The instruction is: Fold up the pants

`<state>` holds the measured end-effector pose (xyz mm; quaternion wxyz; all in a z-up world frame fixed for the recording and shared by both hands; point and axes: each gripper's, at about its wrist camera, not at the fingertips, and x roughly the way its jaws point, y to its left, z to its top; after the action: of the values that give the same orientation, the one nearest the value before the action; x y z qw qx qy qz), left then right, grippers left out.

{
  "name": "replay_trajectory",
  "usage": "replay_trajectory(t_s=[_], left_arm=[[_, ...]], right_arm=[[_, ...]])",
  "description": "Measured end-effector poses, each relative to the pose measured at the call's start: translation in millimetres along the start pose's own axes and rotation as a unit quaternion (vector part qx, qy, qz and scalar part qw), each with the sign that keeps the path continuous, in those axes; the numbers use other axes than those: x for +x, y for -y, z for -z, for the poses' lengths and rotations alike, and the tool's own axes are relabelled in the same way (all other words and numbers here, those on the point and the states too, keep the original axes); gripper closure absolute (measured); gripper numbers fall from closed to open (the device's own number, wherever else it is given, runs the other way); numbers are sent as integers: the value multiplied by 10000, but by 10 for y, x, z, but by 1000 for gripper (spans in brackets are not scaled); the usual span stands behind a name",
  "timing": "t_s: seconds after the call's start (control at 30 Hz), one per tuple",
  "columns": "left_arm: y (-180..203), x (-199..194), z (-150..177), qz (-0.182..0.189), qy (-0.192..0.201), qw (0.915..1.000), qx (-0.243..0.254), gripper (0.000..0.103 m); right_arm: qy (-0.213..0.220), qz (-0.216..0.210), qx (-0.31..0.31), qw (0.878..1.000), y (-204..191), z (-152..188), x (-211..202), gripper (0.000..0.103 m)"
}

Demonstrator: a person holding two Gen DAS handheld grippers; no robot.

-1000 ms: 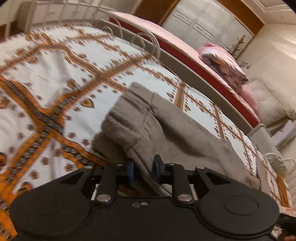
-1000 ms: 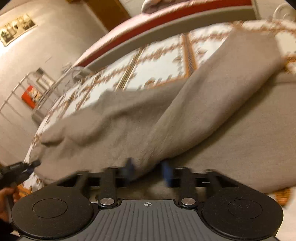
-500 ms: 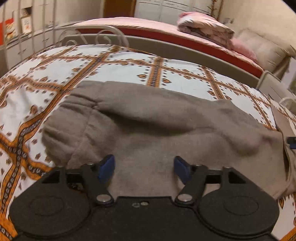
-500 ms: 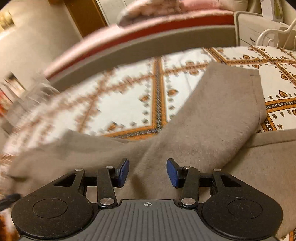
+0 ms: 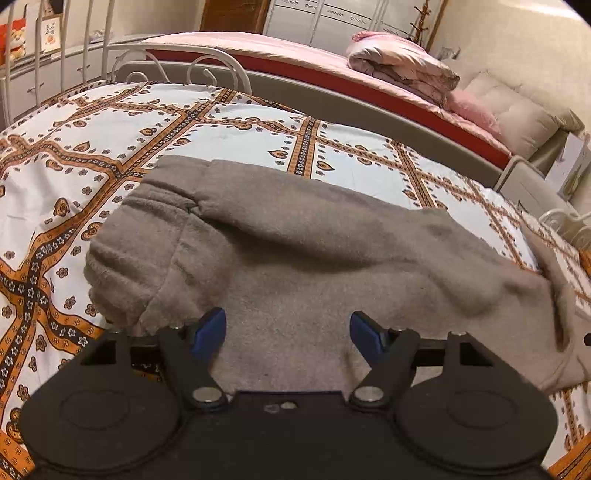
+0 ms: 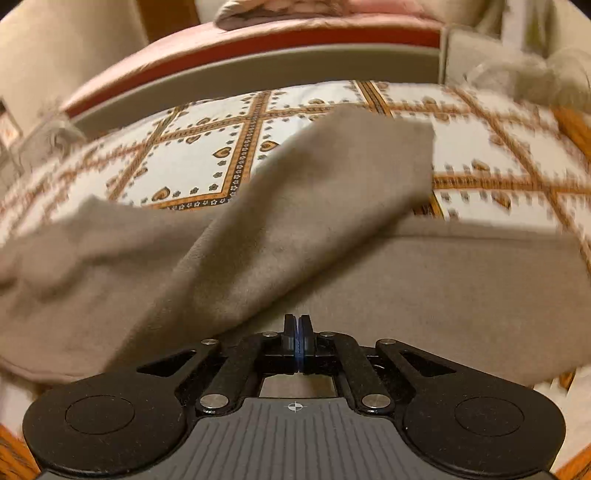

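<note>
On the patterned bedspread [image 5: 229, 147], the grey pants [image 5: 314, 243] lie spread lengthwise, one leg folded diagonally across the other. The left gripper [image 5: 288, 330] is above the fabric with jaws wide apart, gripping nothing. The right gripper [image 6: 298, 341] has its blue pads pressed fully together over the pants, with no cloth visibly between them.

1. A home bedroom — a bed [image 5: 110, 155] with a patterned orange-and-white sheet fills the view.
2. At twelve o'clock, white wardrobes [image 5: 332, 18].
3. At one o'clock — a folded pink quilt [image 5: 402, 70] on a second bed [image 5: 280, 55].
</note>
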<state>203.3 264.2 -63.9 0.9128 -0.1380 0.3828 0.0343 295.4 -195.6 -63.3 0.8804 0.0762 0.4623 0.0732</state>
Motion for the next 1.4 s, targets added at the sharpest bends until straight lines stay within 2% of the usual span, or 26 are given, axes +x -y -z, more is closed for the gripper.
replay_trajectory(t_s=[0.07,0.1,0.13,0.17,0.2,0.3,0.37,0.4,0.47,0.6,0.67,0.7,0.77,0.8,0.83,0.87,0.9,0.93,1.07,1.13,1.23,1.33,1.37,1.4], left_arm=[[-1,-10,7,14,16,10000,-16,37],[-3,-7,11,14,15,10000,-16,37],[2,-2,13,6,16,10000,-4,37],[10,3,17,-7,15,10000,19,37],[13,7,19,-15,13,10000,37,37],[5,14,10,-1,6,10000,21,37],[0,17,10,11,10,10000,7,37],[0,16,8,6,7,10000,5,37],[0,15,4,0,12,10000,-13,37],[-6,16,7,21,13,10000,-3,37],[-2,18,8,35,6,10000,17,37],[3,19,9,35,-3,10000,48,37],[10,13,21,42,1,10000,68,37],[10,5,28,42,2,10000,67,37],[10,-5,35,45,5,10000,68,37],[11,-13,42,49,-3,10000,74,37],[9,-20,47,55,1,9999,92,37],[8,-23,49,59,-2,9999,105,37],[16,-21,41,23,-7,10000,51,37],[42,-12,35,-31,-19,10000,79,36],[59,1,31,-65,-16,9999,75,34],[76,12,35,-100,-21,9999,131,33],[77,11,38,-102,-19,9998,144,33],[75,10,39,-99,-17,9998,149,33]], right_arm=[[475,36,7,9989,-45,-47,-76,96],[593,-100,101,9981,-72,-112,-71,80],[629,-242,227,9975,-93,-174,-50,67],[687,-375,260,9966,-142,-243,-16,43],[742,-368,181,9964,-222,-315,44,37],[537,-347,27,9980,-416,-500,324,37],[76,15,-168,9998,-524,-583,585,38],[-50,175,-281,9994,-543,-579,691,54],[-184,273,-462,9984,-491,-532,749,98],[280,47,-80,9996,-99,-241,214,98],[150,-131,386,9991,163,42,-38,98],[-77,-123,572,9983,292,198,-44,98],[-560,-235,1045,9927,555,436,43,90],[-436,-378,1190,9912,632,440,-26,90],[-206,-309,1166,9925,635,395,-142,87],[206,-277,918,9952,594,344,-292,72],[504,-209,629,9965,538,308,-387,51],[702,-47,285,9971,458,271,-441,46],[950,78,-844,9919,119,158,-386,45],[864,241,-1420,9858,-81,92,-193,45],[662,458,-1905,9784,-275,8,172,45],[592,797,-2360,9667,-253,9,487,46],[612,849,-2406,9650,-216,17,508,72],[599,811,-2235,9695,-142,-3,485,97]])
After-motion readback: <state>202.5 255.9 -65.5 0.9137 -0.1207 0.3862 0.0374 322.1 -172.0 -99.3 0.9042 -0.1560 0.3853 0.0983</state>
